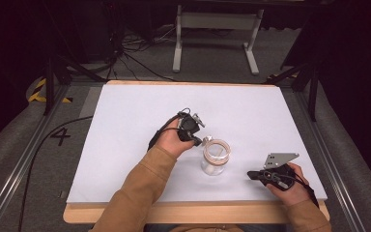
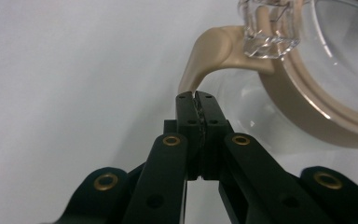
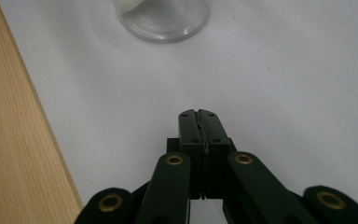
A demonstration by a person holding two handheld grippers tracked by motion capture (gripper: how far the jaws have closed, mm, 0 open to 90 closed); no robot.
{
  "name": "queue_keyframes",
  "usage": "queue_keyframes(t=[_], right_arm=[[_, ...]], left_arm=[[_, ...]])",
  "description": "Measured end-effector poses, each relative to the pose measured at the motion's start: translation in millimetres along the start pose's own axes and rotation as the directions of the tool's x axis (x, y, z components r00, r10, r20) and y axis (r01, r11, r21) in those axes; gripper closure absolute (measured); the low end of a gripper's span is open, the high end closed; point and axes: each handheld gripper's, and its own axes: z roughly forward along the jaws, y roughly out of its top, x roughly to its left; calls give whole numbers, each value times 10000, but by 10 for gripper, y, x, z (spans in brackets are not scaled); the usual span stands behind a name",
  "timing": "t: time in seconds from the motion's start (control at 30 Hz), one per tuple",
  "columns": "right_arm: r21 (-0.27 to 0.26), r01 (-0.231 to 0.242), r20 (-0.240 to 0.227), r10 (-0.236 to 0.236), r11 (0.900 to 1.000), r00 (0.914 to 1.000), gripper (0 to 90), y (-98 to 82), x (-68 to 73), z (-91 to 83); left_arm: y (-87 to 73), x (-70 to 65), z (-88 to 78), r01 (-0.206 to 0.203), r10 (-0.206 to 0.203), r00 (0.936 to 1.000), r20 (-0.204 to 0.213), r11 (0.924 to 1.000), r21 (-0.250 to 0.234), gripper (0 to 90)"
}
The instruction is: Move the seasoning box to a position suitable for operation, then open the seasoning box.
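The left claw (image 1: 199, 140) sits clenched beside the glass jar (image 1: 215, 158) in the high view, its tip just at the jar's left rim, with the left hand (image 1: 176, 138) wrapped around its body. The jar stands upright on the white surface (image 1: 125, 125), a little toward the person's edge of it and right of centre, its tan-ringed lid (image 1: 216, 150) on top. The right claw (image 1: 252, 176) lies low near the front right corner, well apart from the jar and pointing toward it, held in the right hand (image 1: 290, 186); a grey plate rides on top of it.

In the left gripper view, the left claw (image 2: 196, 96) has its jaws pressed together with nothing between them. The tip touches or nearly touches a tan tab (image 2: 209, 53) that curves down from the lid's ring (image 2: 307, 105). A clear glass hinge block (image 2: 271, 29) sits above that tab.

In the right gripper view, the right claw (image 3: 198, 113) is likewise clenched and empty, hovering over bare white surface (image 3: 284, 70). The jar's base (image 3: 163, 18) shows at the top edge, and a wooden border (image 3: 18, 140) runs along the left.
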Motion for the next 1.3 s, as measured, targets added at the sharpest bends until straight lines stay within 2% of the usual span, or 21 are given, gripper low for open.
queue_keyframes(t=[0.13, 0.37, 0.5, 0.57, 0.67, 0.77, 0.83, 0.9, 1.0, 1.07, 1.1, 1.2, 1.23, 1.27, 1.3], right_arm=[[-56, -62, 48, 62, 10000, 10000, 900, -7, -2, -19], [-7, -68, 80, 68, 10000, 9999, 900, -41, 30, -32], [-50, -183, 169, 183, 9998, 9997, 900, -78, 36, -74], [-57, -245, 194, 246, 9997, 9995, 900, -88, 33, -83], [-18, -204, 204, 204, 9998, 9996, 900, -82, 41, -67], [-47, -175, 191, 176, 9998, 9997, 900, -77, 37, -60], [-91, -223, 230, 225, 9997, 9995, 900, -74, 28, -63], [-183, -303, 291, 308, 9994, 9991, 900, -67, 29, -74], [-385, -363, 315, 375, 9986, 9988, 900, -55, 39, -90], [-547, -428, 235, 442, 9976, 9987, 900, -40, 49, -90], [-604, -480, 148, 490, 9970, 9987, 900, -27, 59, -85], [-768, -470, -1, 471, 9959, 9989, 900, -1, 80, -63], [-823, -457, -36, 455, 9956, 9990, 900, 14, 97, -48], [-892, -431, -119, 422, 9951, 9990, 900, 36, 118, -27], [-936, -423, -190, 407, 9947, 9990, 900, 57, 137, -10]], left_arm=[[17, -3, 29, -111, 110, 9998, -176, 9999, -32, 897], [67, 31, 108, -84, 69, 9996, -263, 9982, -596, 897], [100, 39, 200, -134, 103, 9995, -288, 9939, -1090, 898], [106, 45, 228, -233, 204, 9994, -286, 9943, -1039, 898], [92, 60, 190, -76, 63, 9999, -104, 9919, -1267, 898], [76, 78, 59, 95, -114, 9999, -110, 9873, -1584, 898], [77, 58, -27, 153, -183, 9998, -126, 9782, -2072, 897], [94, 23, -101, 52, -88, 9999, -132, 9681, -2506, 898], [127, -34, -178, -45, 47, 10000, 0, 9454, -3258, 898], [142, -70, -186, -91, 125, 9999, 65, 9277, -3731, 897], [142, -70, -186, -91, 125, 9999, 65, 9277, -3731, 898], [151, -87, -162, -137, 163, 9999, 23, 9014, -4328, 897], [151, -86, -138, -60, 142, 9998, 143, 8868, -4621, 897], [153, -81, -116, -67, 150, 9998, 138, 8800, -4748, 896], [151, -81, -90, -34, 97, 9999, 107, 8782, -4782, 896]])
